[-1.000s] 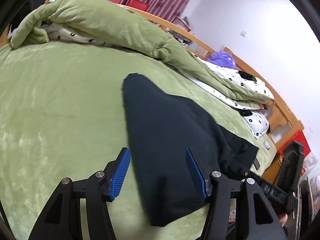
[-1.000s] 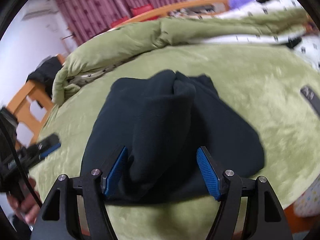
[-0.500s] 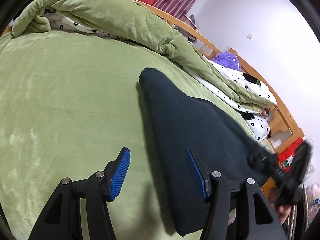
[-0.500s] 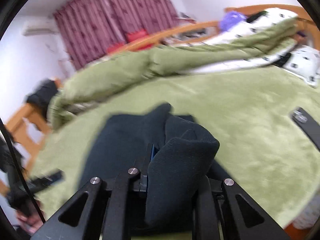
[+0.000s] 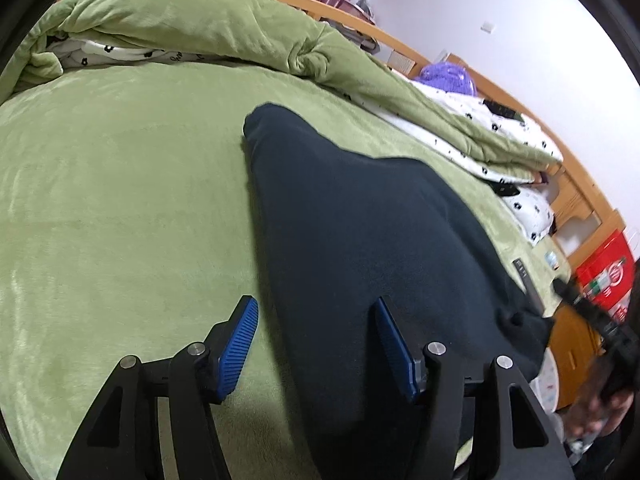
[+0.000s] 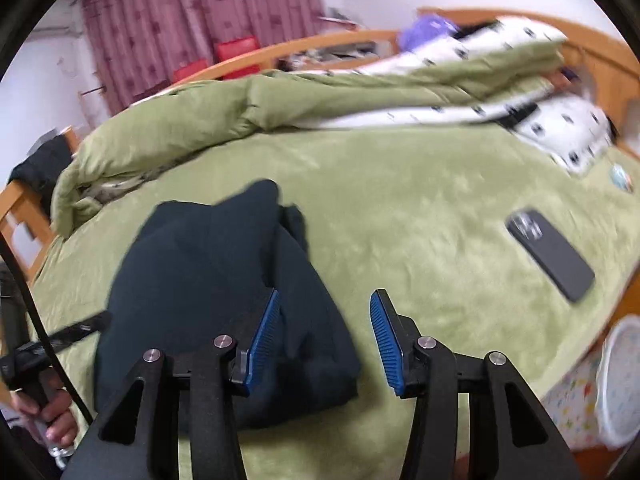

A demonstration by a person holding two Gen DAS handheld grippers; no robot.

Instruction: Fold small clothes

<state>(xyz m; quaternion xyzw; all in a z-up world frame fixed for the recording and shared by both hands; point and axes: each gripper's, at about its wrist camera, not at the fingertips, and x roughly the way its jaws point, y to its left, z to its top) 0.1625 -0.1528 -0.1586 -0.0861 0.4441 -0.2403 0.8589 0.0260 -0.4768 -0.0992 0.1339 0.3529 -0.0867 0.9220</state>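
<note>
Lying loosely folded on the bed, the garment could be unfolded if snagged by either released tool.

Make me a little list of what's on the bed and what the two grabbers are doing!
surface: green bed cover
clothing: dark garment, lying partly folded on the cover
phone: dark phone, on the cover, apart from the garment
left gripper: open, above the garment's edge
right gripper: fingers just opened, nothing pinched
bedding: green quilt bunched at the far side
</note>
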